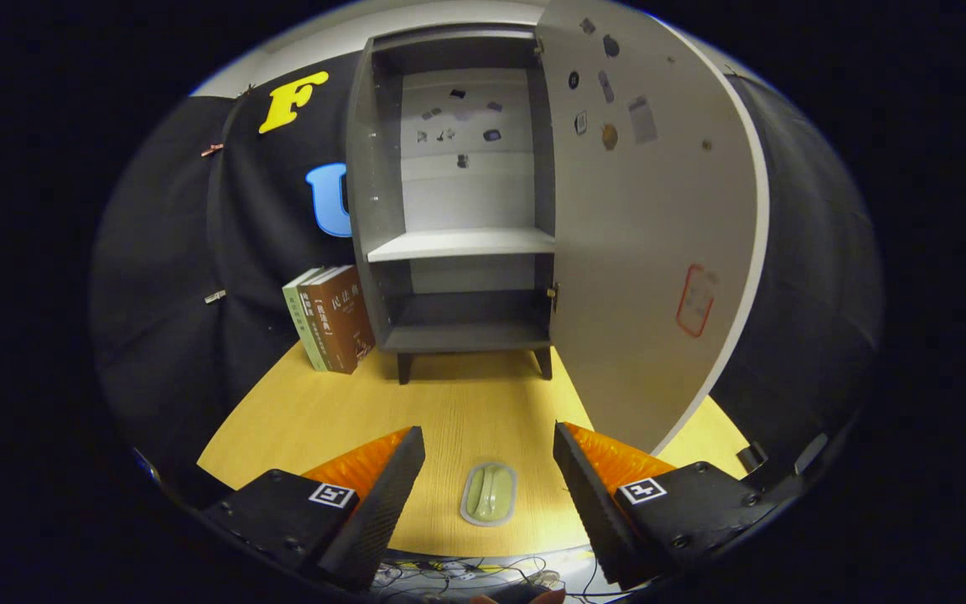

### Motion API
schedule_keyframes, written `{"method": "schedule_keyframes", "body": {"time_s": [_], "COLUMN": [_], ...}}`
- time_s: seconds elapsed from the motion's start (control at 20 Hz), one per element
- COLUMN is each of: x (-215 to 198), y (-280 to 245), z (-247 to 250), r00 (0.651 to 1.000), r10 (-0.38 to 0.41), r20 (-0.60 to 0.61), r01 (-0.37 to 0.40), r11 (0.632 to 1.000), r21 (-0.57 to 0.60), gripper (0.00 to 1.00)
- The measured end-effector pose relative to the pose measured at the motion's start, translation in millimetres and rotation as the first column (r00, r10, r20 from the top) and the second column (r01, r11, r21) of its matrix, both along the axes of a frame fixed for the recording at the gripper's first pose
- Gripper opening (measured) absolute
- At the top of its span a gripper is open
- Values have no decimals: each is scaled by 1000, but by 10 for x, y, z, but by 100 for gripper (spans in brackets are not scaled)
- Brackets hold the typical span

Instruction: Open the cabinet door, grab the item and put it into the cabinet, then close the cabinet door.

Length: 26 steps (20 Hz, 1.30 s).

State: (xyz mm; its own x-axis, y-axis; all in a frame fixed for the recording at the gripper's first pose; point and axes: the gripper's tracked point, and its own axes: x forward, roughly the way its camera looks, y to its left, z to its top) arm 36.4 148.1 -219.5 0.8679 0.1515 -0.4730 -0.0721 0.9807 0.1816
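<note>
**Wooden tabletop, cabinet standing open**

Pale yellow wood-grain tabletop [466,411] carries a small grey cabinet [458,210] on short dark legs, set against the black cloth wall [198,277]. Its white door [651,235] is swung wide to the right; one white shelf [459,243] divides the bare interior. Three upright books [330,319] lean beside the cabinet's left side. The gripper [490,457] is spread wide, gripping nothing. A flat pale-green oval item [489,493] lies on the table between the fingers.
</note>
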Motion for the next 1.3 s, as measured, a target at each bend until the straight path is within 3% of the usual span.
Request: {"method": "schedule_keyframes", "body": {"time_s": [0.45,0.8,0.95,1.0,1.05,1.2,1.3], "x": [281,338,388,402,394,468,457], "y": [227,317,328,334,325,286,284], "z": [-1220,-1985,-2236,-2314,-2385,-2379,-2377], "r00": [962,917,902,898,885,891,891], "r10": [19,36,28,21,19,-7,-7], "r20": [-272,-397,-431,-440,-465,-454,-454], "r01": [-6,-42,-54,-51,-55,-34,-37], "r11": [999,999,997,997,996,996,995], "r21": [52,-7,-49,-56,-65,-82,-88], "gripper": [99,98,72,69,53,20,20]}}
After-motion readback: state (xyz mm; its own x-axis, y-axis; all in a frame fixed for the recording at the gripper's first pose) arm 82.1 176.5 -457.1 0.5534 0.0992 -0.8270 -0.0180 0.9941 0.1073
